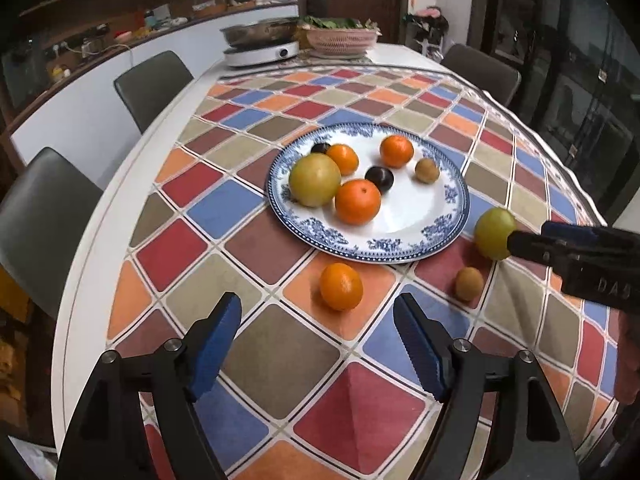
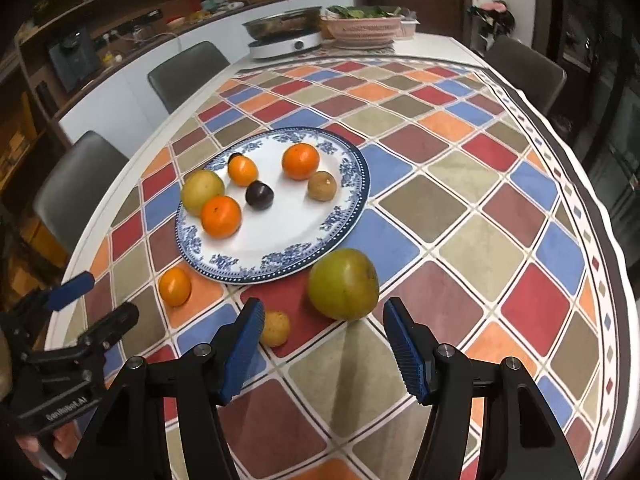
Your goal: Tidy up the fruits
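A blue-and-white plate [image 1: 420, 240] [image 2: 280, 264] sits on the chequered tablecloth and holds a green apple [image 1: 315, 179], three oranges, two dark plums and a small brown fruit. Off the plate lie an orange [image 1: 341, 286] [image 2: 175, 286], a small brown fruit [image 1: 469, 283] [image 2: 275, 328] and a second green apple [image 1: 495, 233] [image 2: 344, 284]. My left gripper [image 1: 318, 344] is open, just short of the loose orange. My right gripper [image 2: 323, 344] is open, its fingers just short of the loose apple; it also shows in the left wrist view [image 1: 520, 240].
A white induction cooker with a steel pan [image 1: 262, 46] and a pink basket of greens [image 1: 342, 38] stand at the table's far end. Grey chairs [image 1: 154, 86] line the left side and one stands at the far right. A counter runs behind.
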A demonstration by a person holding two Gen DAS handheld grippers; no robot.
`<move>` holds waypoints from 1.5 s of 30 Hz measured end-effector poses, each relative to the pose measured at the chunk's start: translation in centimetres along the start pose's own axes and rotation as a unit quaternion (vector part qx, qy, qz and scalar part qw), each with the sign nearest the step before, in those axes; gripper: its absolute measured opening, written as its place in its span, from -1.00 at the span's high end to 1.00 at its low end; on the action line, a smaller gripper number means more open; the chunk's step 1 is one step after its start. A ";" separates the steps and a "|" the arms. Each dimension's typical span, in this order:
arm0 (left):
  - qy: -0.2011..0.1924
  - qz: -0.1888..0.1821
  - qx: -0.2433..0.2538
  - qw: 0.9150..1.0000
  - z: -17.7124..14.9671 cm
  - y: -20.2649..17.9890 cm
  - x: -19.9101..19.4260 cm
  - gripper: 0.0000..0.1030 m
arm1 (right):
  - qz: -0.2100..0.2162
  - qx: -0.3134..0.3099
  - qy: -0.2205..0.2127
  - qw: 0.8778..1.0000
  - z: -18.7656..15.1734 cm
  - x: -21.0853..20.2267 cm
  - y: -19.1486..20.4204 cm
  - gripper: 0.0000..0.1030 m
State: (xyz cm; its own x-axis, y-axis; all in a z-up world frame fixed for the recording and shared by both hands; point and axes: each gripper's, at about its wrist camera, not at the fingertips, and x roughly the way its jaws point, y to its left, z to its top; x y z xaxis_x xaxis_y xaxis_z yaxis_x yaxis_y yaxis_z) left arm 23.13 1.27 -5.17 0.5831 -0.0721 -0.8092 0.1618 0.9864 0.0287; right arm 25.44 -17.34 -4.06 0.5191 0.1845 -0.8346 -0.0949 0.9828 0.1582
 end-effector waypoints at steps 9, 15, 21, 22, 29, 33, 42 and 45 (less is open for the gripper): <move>0.031 -0.029 -0.017 0.999 0.3 0.7 3.5 -0.49 | -0.018 0.006 0.030 0.999 0.9 2.6 -0.2 -0.21; 0.044 -0.041 -0.020 0.998 0.4 0.6 5.1 -0.22 | -0.024 0.000 0.044 0.999 1.1 3.9 -0.3 -0.21; 0.054 -0.047 -0.025 0.997 0.8 0.6 6.2 0.04 | -0.021 0.003 0.055 0.998 1.4 5.1 -0.7 -0.21; 0.056 -0.048 -0.026 0.997 0.8 0.6 6.3 0.07 | -0.018 0.003 0.057 0.998 1.4 5.3 -0.7 -0.21; 0.054 -0.047 -0.025 0.997 1.1 0.4 6.5 0.32 | -0.010 0.010 0.059 0.998 1.5 5.9 -1.1 -0.01; 0.054 -0.049 -0.027 0.997 1.0 0.4 6.4 0.39 | -0.009 0.003 0.054 0.998 1.4 5.9 -1.0 0.00; 0.030 -0.051 -0.016 0.998 1.3 -0.1 4.4 0.39 | 0.005 -0.011 0.028 1.000 1.2 4.5 -0.6 0.01; 0.016 -0.054 -0.010 0.998 1.8 -0.2 3.4 0.39 | 0.017 -0.021 0.015 1.000 1.5 3.5 -0.2 0.01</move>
State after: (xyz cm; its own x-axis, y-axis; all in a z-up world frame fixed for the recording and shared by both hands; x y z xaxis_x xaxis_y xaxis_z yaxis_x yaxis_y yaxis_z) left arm 26.57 0.50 -6.87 0.5378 -0.1743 -0.8249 0.2072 0.9757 -0.0712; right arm 28.60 -16.93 -6.25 0.4889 0.2177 -0.8448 -0.1484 0.9750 0.1654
